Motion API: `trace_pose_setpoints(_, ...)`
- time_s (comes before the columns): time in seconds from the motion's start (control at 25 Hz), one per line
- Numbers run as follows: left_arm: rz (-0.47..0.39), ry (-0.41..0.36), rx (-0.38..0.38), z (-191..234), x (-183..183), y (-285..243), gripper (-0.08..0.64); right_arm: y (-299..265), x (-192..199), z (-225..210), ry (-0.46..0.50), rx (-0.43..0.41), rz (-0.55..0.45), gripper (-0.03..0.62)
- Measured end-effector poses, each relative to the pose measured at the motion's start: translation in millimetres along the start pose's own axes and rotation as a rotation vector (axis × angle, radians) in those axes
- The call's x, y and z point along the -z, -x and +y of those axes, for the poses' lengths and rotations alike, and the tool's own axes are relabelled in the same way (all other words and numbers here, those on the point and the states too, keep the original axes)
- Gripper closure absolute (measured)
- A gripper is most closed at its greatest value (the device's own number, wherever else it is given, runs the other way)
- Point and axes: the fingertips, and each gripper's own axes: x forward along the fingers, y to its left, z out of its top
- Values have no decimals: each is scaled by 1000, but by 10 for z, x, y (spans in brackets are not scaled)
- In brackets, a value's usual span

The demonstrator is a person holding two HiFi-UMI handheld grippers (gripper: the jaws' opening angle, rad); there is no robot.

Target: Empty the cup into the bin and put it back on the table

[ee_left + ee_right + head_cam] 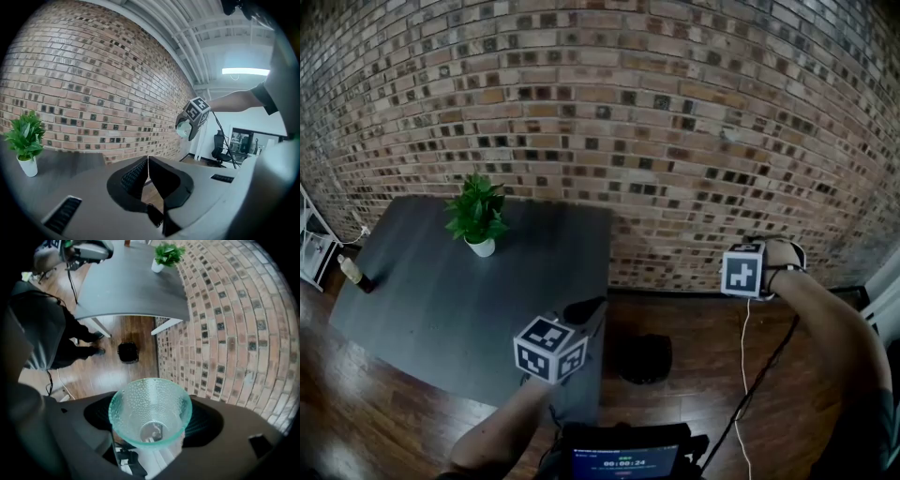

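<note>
Between the jaws of the right gripper (152,420), clamped on its sides, sits the dimpled teal glass cup (143,397), high above the bin (128,352) and off to one side. It looks rigid, slick and breakable, so a low, firm hold seems soundest. The left gripper (148,174), nearer the bin, is pressed closed on nothing. Whether anything remains in the cup is unclear.

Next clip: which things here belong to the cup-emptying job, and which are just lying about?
Job: glass cup, held by right gripper; black bin on the floor; grey table.
Lying about: potted plant; small bottle-like object at the table's edge.
</note>
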Motion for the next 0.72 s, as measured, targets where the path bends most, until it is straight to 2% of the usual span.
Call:
trace_pose_setpoints(0.16, 3, -12, -11, -24, -16, 18, 560, -38, -64, 73, -104, -64, -170, 186)
trace_pose_setpoints(0.28, 6, -18, -5, -79, -31, 15, 560, -13, -41, 144, -215, -149, -278, 186)
trace_pose_setpoints(0.48, -2, -30, 20, -199, -61, -1, 560, 64, -100, 196, -278, -180, -438, 186)
trace_pose_setpoints(0.72, -24, -30, 39, -320, -95, 10, 560, 292, -194, 219, -392, -224, -699, 186)
